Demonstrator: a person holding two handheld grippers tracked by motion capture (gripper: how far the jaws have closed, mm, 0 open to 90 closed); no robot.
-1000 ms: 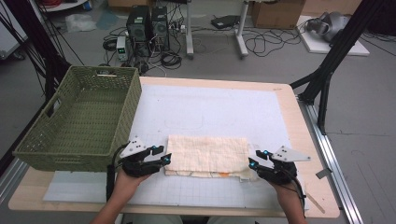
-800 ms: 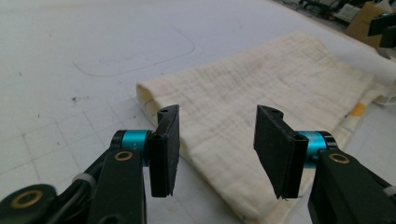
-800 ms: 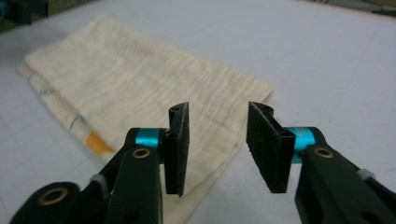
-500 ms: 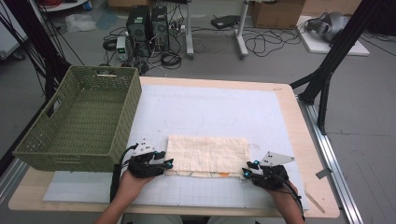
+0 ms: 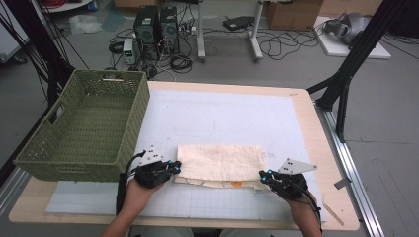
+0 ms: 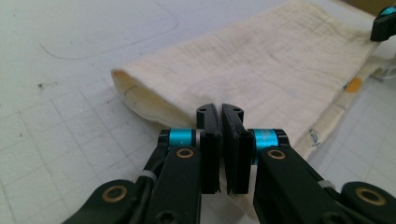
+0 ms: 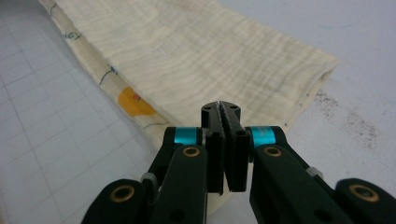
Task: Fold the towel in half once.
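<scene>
A folded cream cloth [image 5: 220, 160] lies flat on the white gridded mat, near the table's front edge. My left gripper [image 5: 174, 168] is at its near left corner and my right gripper [image 5: 264, 177] at its near right corner. In the left gripper view the jaws [image 6: 220, 109] have just been closing and now stand together over the cloth's [image 6: 280, 70] folded edge, pinching it. In the right gripper view the jaws [image 7: 220, 107] have likewise just been closing on the cloth's [image 7: 187, 51] near edge, beside an orange printed patch [image 7: 135, 102].
A green woven basket [image 5: 133, 128] stands at the table's left, close to my left hand. The white mat [image 5: 222, 113] stretches bare behind the cloth. Black frame legs [image 5: 346, 84] rise off the table's right edge, and cables and computer boxes lie on the floor beyond.
Both pairs of jaws stood open at the cloth's near corners and have closed onto its edge. The hands have barely shifted, and the cloth lies where it was.
</scene>
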